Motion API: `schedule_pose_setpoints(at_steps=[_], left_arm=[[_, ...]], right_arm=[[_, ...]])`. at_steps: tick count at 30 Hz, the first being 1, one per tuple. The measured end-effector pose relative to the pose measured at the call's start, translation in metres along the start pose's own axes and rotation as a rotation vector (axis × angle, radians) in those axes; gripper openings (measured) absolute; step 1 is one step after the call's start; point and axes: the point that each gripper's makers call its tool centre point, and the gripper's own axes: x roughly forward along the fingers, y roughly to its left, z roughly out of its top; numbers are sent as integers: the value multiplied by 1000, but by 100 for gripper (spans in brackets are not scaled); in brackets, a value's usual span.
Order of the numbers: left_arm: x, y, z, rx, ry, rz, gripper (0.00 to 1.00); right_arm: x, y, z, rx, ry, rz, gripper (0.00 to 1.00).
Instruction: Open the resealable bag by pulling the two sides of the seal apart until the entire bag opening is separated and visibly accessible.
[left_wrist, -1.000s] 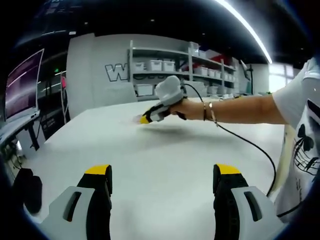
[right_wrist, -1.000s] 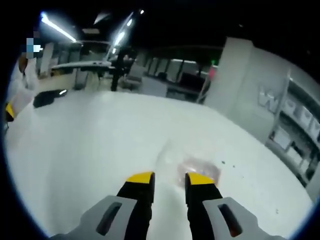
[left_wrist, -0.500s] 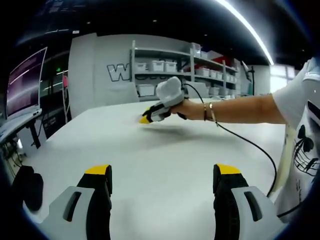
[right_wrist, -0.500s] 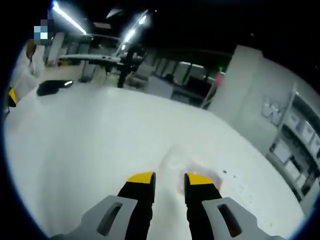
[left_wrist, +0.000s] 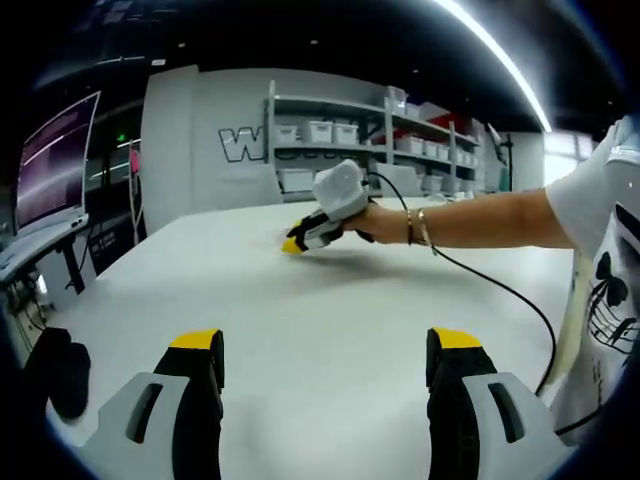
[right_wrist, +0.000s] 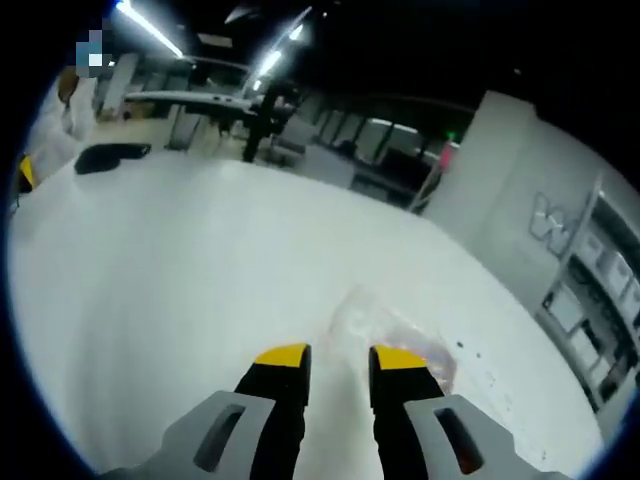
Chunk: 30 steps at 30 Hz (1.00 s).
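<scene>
A clear resealable bag (right_wrist: 392, 330) with something pinkish inside lies flat on the white table (right_wrist: 180, 260). My right gripper (right_wrist: 340, 357) hovers just short of it. Its yellow-tipped jaws stand a narrow gap apart, with bare table showing between them, and the right jaw's tip covers the bag's near edge. In the left gripper view a hand holds that right gripper (left_wrist: 322, 218) far across the table, its tip low at the surface. My left gripper (left_wrist: 326, 342) stays near the table's front edge, open wide with nothing between its jaws.
A black cable (left_wrist: 500, 290) trails from the right gripper across the table to the person at the right. A dark object (left_wrist: 60, 375) sits off the table's left edge. Shelves with white bins (left_wrist: 330, 135) line the back wall.
The right gripper view has tilted, so the room behind shifts and the bag shows a little more. The jaw gap is unchanged. The left gripper has barely moved.
</scene>
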Motion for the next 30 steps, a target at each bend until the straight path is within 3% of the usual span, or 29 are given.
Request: schedule_pose_setpoints(at_steps=[22,26,30], left_arm=[[-4,7,-2,-11,-8,12,82],[-3,7,-1,-8,-10,9,82],[-4,8,0,-8,-11,14,82]], right_arm=[[7,2,-1,65,1,-26,15],[10,3,-7,102,5,-23,2],[12,-3,-8,113,1,-31,0]])
